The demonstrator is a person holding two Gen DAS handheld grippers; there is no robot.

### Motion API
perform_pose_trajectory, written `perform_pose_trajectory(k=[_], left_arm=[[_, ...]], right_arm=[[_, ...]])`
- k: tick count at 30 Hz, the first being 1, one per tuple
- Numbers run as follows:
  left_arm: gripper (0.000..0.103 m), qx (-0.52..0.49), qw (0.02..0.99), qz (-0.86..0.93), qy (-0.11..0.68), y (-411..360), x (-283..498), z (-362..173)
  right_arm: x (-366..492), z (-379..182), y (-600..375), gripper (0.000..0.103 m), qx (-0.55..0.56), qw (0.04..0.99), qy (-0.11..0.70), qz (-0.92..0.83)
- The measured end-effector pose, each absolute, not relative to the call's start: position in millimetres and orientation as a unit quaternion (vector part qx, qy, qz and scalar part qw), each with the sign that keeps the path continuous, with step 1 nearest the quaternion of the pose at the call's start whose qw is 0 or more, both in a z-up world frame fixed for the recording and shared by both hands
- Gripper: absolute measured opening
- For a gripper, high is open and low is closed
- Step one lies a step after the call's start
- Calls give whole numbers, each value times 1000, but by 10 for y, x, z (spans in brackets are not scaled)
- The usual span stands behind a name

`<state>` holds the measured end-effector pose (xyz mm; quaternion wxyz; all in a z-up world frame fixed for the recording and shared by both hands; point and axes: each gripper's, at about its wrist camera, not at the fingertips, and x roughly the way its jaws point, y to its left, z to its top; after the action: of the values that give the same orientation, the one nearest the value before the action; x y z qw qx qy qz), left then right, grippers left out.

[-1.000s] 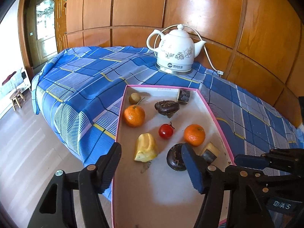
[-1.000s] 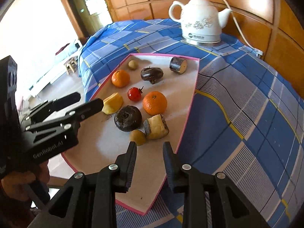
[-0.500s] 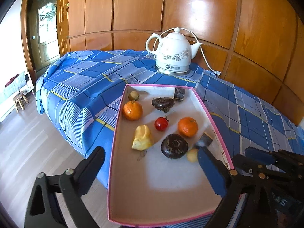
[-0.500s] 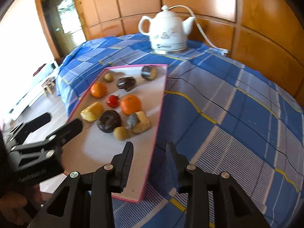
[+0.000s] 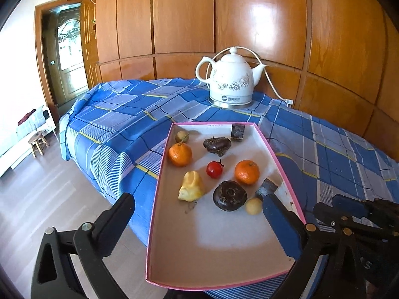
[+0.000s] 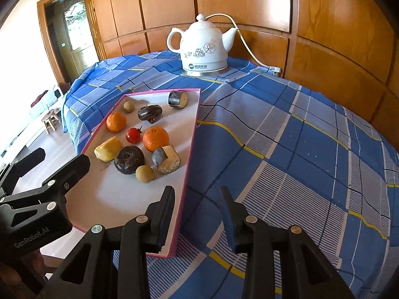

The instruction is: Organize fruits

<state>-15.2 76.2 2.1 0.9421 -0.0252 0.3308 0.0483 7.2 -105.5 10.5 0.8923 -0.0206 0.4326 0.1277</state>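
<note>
A shallow pink-rimmed tray (image 5: 160, 174) lies on the blue checked tablecloth, its near end jutting past the table's edge. On it rest two oranges (image 5: 180, 154) (image 5: 247, 172), a cherry tomato (image 5: 214, 170), a yellow chunk (image 5: 191, 186), a dark round fruit (image 5: 229, 195), a small tan ball (image 5: 253, 206) and several dark cut pieces. My left gripper (image 5: 199, 219) is wide open over the tray's near end, holding nothing. My right gripper (image 6: 198, 214) is narrowly open and empty above the tray's right rim (image 6: 189, 149).
A white ceramic kettle (image 5: 230, 82) with a cord stands at the table's far side against wood panelling. A low stool (image 5: 37, 142) stands on the floor to the left. The cloth (image 6: 286, 149) to the right of the tray is bare.
The left jaws spread from half open to wide open. Both grippers drew back from the fruit and tilted up. The right jaws widened slightly.
</note>
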Motion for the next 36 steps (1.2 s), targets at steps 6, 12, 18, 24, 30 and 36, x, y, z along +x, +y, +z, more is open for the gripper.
perform_pose_trajectory(k=[6, 12, 18, 24, 30, 36], left_arm=[[103, -25, 945, 56, 322, 761, -174, 48], [103, -30, 944, 58, 324, 778, -163, 42], [103, -31, 943, 57, 327, 778, -158, 37], [103, -32, 943, 58, 326, 787, -159, 41], [103, -32, 943, 58, 325, 797, -165, 45], [103, -33, 943, 59, 325, 804, -162, 50]], right_arm=[[70, 130, -1054, 37, -19, 895, 428, 127], [68, 115, -1061, 37, -18, 893, 430, 130], [71, 120, -1055, 37, -19, 895, 426, 131], [70, 121, -1054, 37, -18, 895, 426, 132], [70, 115, -1044, 37, -21, 895, 426, 133], [68, 113, -1032, 37, -23, 895, 426, 134]])
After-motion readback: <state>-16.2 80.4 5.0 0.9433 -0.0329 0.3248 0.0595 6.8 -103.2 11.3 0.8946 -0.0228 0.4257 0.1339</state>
